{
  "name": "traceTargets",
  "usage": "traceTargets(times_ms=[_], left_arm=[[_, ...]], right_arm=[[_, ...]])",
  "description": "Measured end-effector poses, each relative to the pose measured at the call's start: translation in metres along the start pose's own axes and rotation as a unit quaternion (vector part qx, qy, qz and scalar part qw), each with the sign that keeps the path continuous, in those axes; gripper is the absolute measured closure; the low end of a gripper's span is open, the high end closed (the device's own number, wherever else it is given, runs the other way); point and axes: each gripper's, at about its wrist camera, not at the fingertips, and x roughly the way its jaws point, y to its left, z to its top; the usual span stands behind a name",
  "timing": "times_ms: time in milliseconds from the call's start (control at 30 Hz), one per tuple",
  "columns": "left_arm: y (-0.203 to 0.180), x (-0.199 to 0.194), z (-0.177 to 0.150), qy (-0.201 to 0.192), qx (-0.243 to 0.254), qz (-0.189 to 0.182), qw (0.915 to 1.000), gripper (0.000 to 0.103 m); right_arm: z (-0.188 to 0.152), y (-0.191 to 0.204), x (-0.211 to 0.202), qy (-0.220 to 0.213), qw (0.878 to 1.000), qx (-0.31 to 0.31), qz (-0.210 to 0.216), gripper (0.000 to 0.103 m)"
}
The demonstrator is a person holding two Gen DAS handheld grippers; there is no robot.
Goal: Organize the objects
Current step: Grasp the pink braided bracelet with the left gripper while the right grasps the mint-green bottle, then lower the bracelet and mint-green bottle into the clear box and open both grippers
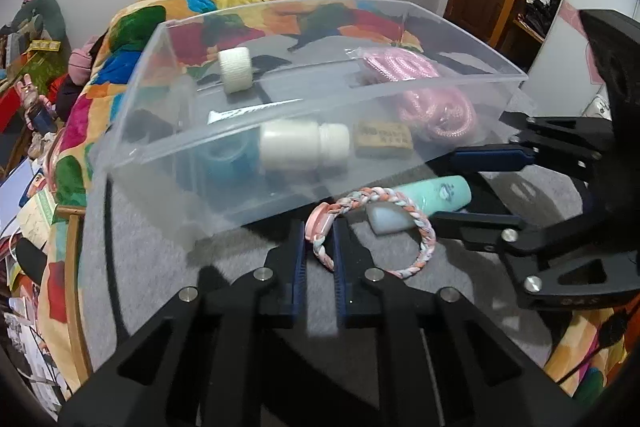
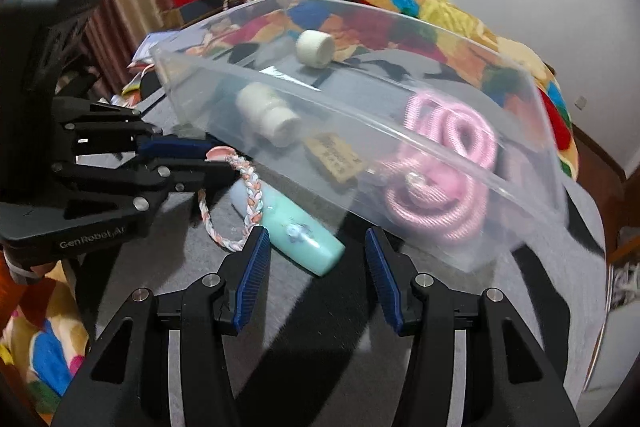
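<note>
The left tool (image 1: 320, 247) has its blue pads pinched onto the pink end of a braided bracelet (image 1: 400, 223), whose loop trails out to the right across the grey tabletop (image 1: 160, 267). The right tool (image 2: 316, 259) stands wide apart with nothing between its pads; just ahead of it lies a mint-green tube (image 2: 300, 235), its far end tucked under the bracelet's loop. Behind both sits a clear plastic bin (image 1: 192, 155), its front wall blurring what is inside: a white bottle (image 1: 304, 147) on its side, a small tan block (image 1: 382, 145) with print too smeared to read, coiled pink cord (image 1: 436, 111), something blue I cannot make out, and a white roll (image 1: 236, 69) toward the back. A patchwork blanket (image 1: 132, 27) rises beyond the bin, partly hidden by it.
</note>
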Motion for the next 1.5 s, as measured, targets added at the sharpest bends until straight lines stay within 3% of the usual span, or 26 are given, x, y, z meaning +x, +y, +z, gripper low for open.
traceTargets(times_ms=[200, 300, 367, 600, 1000, 1200, 1500], left_arm=[[0.015, -0.018, -0.019, -0.019, -0.03, -0.006, 0.9993, 0.092], [0.021, -0.032, -0.026, -0.037, -0.048, -0.01, 0.9981, 0.092], [0.024, -0.04, -0.027, -0.049, -0.056, -0.012, 0.9972, 0.092], [0.026, -0.071, -0.018, -0.097, -0.066, -0.014, 0.9931, 0.092], [0.027, -0.093, 0.02, -0.16, -0.081, -0.009, 0.9837, 0.092], [0.03, -0.082, 0.041, -0.164, -0.09, 0.0, 0.9824, 0.092], [0.039, -0.04, 0.057, -0.121, -0.104, 0.005, 0.9872, 0.092]], right_arm=[[0.007, 0.016, 0.009, 0.0, 0.999, -0.035, -0.015, 0.058], [0.008, 0.025, 0.009, 0.0, 0.999, -0.048, -0.007, 0.076], [0.006, 0.031, 0.007, -0.005, 0.999, -0.052, -0.011, 0.08], [-0.003, 0.04, -0.011, -0.026, 0.999, -0.032, -0.005, 0.08], [0.013, 0.014, -0.083, -0.134, 0.99, 0.048, -0.017, 0.08], [0.035, -0.009, -0.083, -0.154, 0.983, 0.1, -0.028, 0.08], [0.051, -0.034, -0.042, -0.118, 0.981, 0.151, -0.028, 0.081]])
